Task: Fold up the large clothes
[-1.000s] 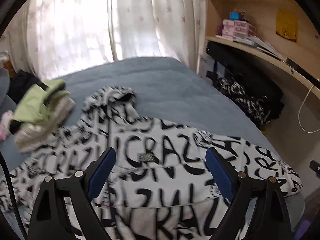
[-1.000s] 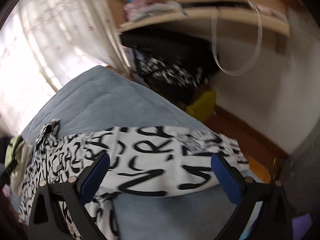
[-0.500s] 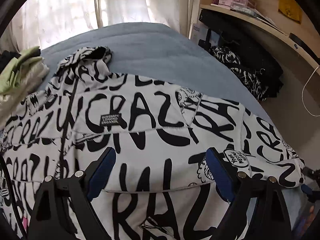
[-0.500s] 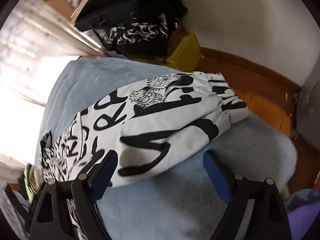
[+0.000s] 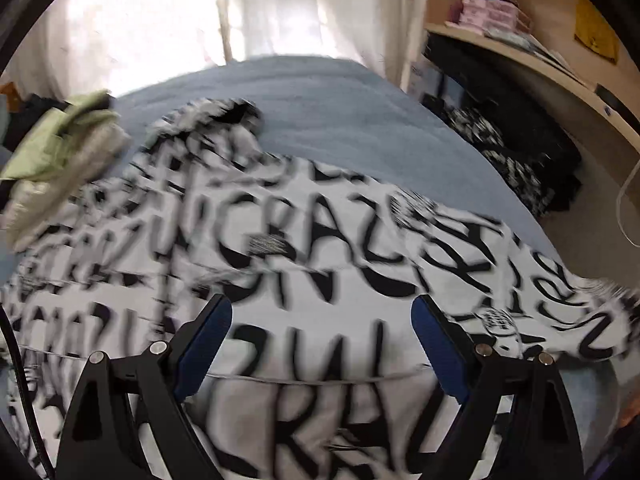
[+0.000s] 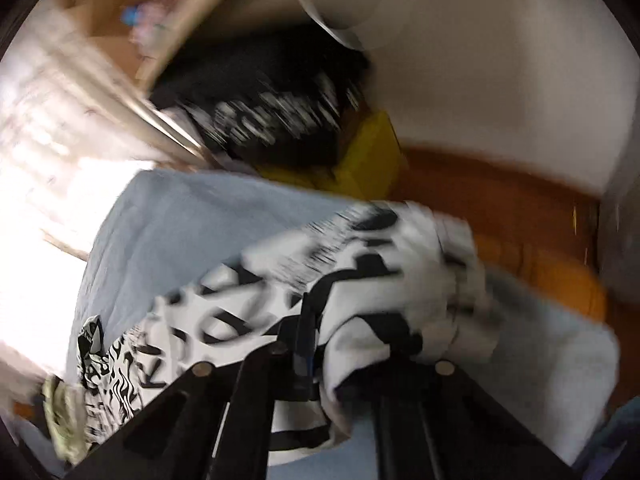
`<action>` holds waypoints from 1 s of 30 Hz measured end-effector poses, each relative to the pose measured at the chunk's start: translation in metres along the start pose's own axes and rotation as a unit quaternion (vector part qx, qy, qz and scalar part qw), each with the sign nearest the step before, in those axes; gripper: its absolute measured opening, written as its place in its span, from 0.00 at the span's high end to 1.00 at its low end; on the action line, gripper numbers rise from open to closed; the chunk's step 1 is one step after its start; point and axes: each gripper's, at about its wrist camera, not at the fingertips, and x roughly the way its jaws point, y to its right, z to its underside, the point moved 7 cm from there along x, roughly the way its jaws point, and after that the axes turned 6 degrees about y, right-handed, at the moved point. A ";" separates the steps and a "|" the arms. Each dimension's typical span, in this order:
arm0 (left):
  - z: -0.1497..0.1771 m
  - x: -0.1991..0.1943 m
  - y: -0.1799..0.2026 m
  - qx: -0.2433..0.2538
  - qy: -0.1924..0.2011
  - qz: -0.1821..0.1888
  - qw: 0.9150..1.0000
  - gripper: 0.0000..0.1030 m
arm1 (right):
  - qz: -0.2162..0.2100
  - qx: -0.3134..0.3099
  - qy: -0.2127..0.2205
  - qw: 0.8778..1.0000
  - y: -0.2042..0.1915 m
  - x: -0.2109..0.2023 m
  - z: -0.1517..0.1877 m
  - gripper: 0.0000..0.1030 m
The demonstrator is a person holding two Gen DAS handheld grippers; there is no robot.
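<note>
A white hoodie (image 5: 304,248) printed with black letters lies spread on the blue bed cover (image 5: 340,108), hood toward the window. My left gripper (image 5: 320,308) hangs just above the hoodie's body, jaws wide apart, nothing between the blue pads. In the right wrist view my right gripper (image 6: 308,320) is shut on the end of the hoodie's sleeve (image 6: 400,264), which bunches up around the fingers near the bed's edge. The blue cover (image 6: 192,216) shows beyond the sleeve. Both views are motion-blurred.
A folded green garment (image 5: 60,148) lies at the hoodie's left. A dark heap of clothes (image 5: 512,160) sits under a wooden desk shelf (image 5: 540,68) right of the bed. A yellow box (image 6: 372,160) and wooden floor (image 6: 520,216) lie past the bed's edge.
My right gripper went from wide open over the sleeve to shut on it, and the sleeve end has bunched up. My left gripper sank closer to the hoodie, still open.
</note>
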 end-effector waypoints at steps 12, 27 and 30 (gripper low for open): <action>0.000 -0.063 -0.144 -0.075 0.056 -0.077 0.993 0.12 | -0.256 -0.254 0.037 0.932 -0.296 -0.074 0.047 0.94; 0.068 -0.033 -0.214 -0.180 -0.032 0.004 0.983 0.13 | -0.259 -0.370 -0.138 0.881 -0.297 -0.001 0.155 0.44; 0.067 -0.029 -0.204 -0.184 -0.034 0.035 0.982 0.12 | -0.255 -0.331 -0.141 0.898 -0.283 0.009 0.137 0.44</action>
